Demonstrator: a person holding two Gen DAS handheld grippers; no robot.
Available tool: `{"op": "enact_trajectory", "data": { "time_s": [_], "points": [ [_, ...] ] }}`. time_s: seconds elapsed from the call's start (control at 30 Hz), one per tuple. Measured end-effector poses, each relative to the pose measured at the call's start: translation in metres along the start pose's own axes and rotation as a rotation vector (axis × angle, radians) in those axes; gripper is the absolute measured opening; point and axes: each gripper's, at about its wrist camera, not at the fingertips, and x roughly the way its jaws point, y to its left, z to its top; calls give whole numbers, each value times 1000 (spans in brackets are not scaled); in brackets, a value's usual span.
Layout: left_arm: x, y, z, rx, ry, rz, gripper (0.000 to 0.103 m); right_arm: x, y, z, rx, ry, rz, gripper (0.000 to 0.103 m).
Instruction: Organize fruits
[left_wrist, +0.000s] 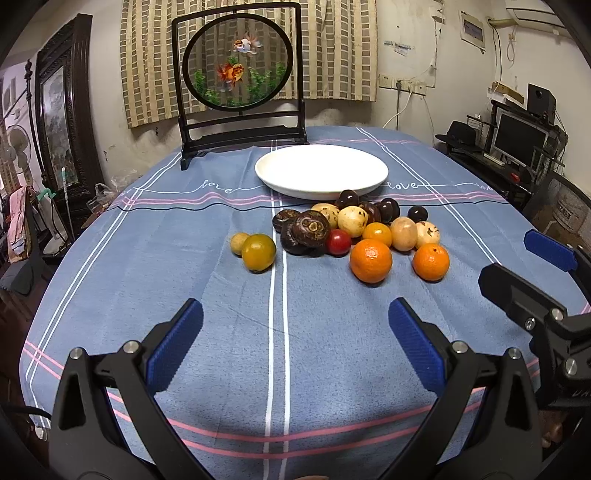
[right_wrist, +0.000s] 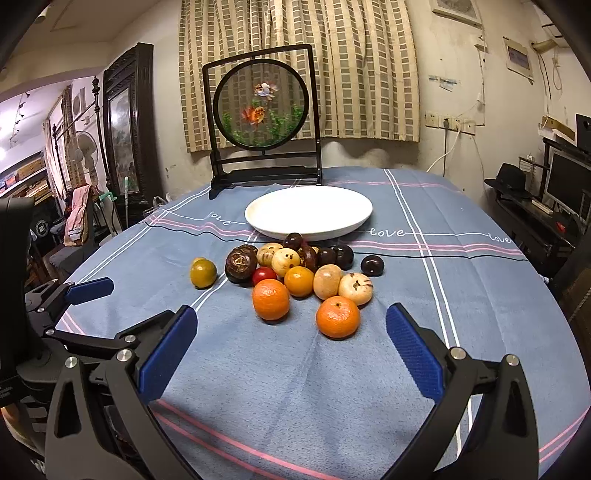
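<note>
A pile of several small fruits lies on the blue tablecloth in front of an empty white plate (left_wrist: 321, 170) (right_wrist: 308, 212). It holds two oranges (left_wrist: 370, 260) (right_wrist: 337, 316), a red tomato (left_wrist: 338, 242), dark brown fruits (left_wrist: 310, 230) and pale yellow ones (right_wrist: 284, 261). An olive-green fruit (left_wrist: 258, 253) (right_wrist: 203, 272) sits apart on the left. My left gripper (left_wrist: 295, 325) is open and empty, low over the cloth in front of the pile. My right gripper (right_wrist: 291, 332) is open and empty, just short of the nearest orange. Its blue fingers (left_wrist: 550, 251) show at the right of the left wrist view.
A black-framed goldfish screen (left_wrist: 240, 74) (right_wrist: 262, 107) stands behind the plate at the table's far edge. The table edge drops off left and right, with a fan (right_wrist: 86, 151) and furniture left, a desk with a monitor (left_wrist: 517, 138) right.
</note>
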Motion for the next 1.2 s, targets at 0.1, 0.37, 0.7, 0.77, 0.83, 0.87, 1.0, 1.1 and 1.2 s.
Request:
{"op": "enact_trajectory", "data": {
  "time_s": [0.1, 0.37, 0.7, 0.77, 0.83, 0.87, 1.0, 1.1, 1.2],
  "points": [
    [1, -1, 0, 3, 2, -2, 101, 1, -1, -1, 5, 4, 1, 102],
    [6, 0, -1, 4, 15, -4, 101, 5, -3, -3, 12, 17, -6, 102],
    [34, 25, -7, 0, 87, -54, 101, 17, -18, -11, 39, 76, 7, 102],
    [42, 36, -7, -16, 104, -37, 101, 22, -24, -13, 51, 96, 5, 102],
    [54, 51, -2, -51, 142, -45, 101, 29, -30, -14, 58, 126, 23, 102],
    [59, 56, 0, -64, 157, -71, 101, 33, -33, -14, 67, 144, 32, 102],
    [82, 71, 10, -86, 192, -105, 101, 44, -44, -10, 114, 191, 95, 102],
    [105, 80, 21, -100, 224, -100, 101, 56, -49, -4, 123, 241, 111, 102],
    [124, 87, 33, -120, 262, -104, 101, 60, -52, 2, 117, 247, 123, 102]
  ]
}}
